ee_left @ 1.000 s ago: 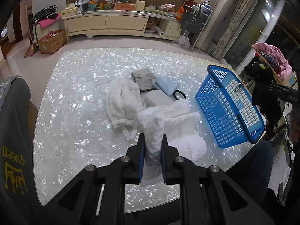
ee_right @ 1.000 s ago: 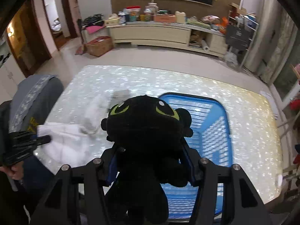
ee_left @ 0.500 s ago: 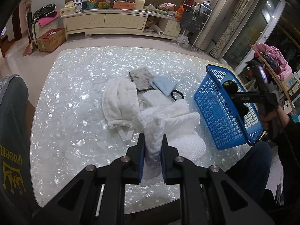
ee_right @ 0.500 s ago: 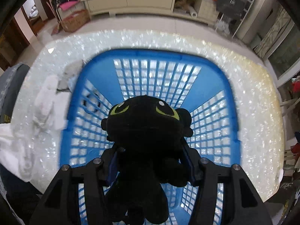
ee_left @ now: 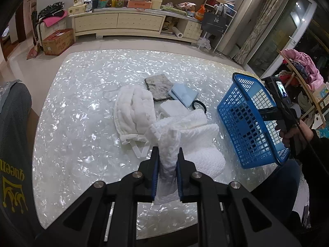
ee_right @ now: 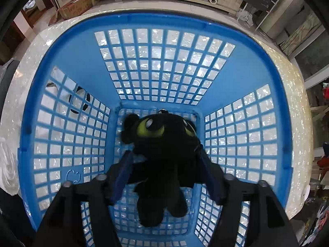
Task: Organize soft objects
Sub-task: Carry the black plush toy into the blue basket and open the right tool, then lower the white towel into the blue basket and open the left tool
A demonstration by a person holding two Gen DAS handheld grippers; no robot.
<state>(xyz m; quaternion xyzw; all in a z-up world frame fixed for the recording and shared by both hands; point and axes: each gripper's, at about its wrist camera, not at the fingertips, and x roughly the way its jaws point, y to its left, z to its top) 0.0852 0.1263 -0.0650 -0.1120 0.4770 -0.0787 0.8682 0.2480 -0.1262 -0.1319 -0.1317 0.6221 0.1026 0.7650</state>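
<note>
Inside the blue basket (ee_right: pixel 86 47), the right gripper (ee_right: pixel 164 162) has its fingers spread around the black plush (ee_right: pixel 162 152), lying head-forward. The left gripper (ee_left: pixel 167 164) pinches the white cloth (ee_left: pixel 181 135) beside the basket.

Pearly white shell-patterned bench (ee_left: pixel 78 107) bearing soft things

Left of the blue plastic lattice basket (ee_left: pixel 244 123): white quilted cloth (ee_left: pixel 133 113), grey speckled pad (ee_left: pixel 158 85), pale blue folded cloth (ee_left: pixel 184 93), white waffle towel (ee_left: pixel 201 142).

black plush dragon toy (ee_right: pixel 164 150) lying inside blue plastic lattice basket (ee_right: pixel 273 94) | basket sitting on pearly white table (ee_left: pixel 82 107), right of white textured cloth (ee_left: pixel 197 135) | grey square cloth (ee_left: pixel 158 86) lying behind white quilted cloth (ee_left: pixel 133 111)
</note>
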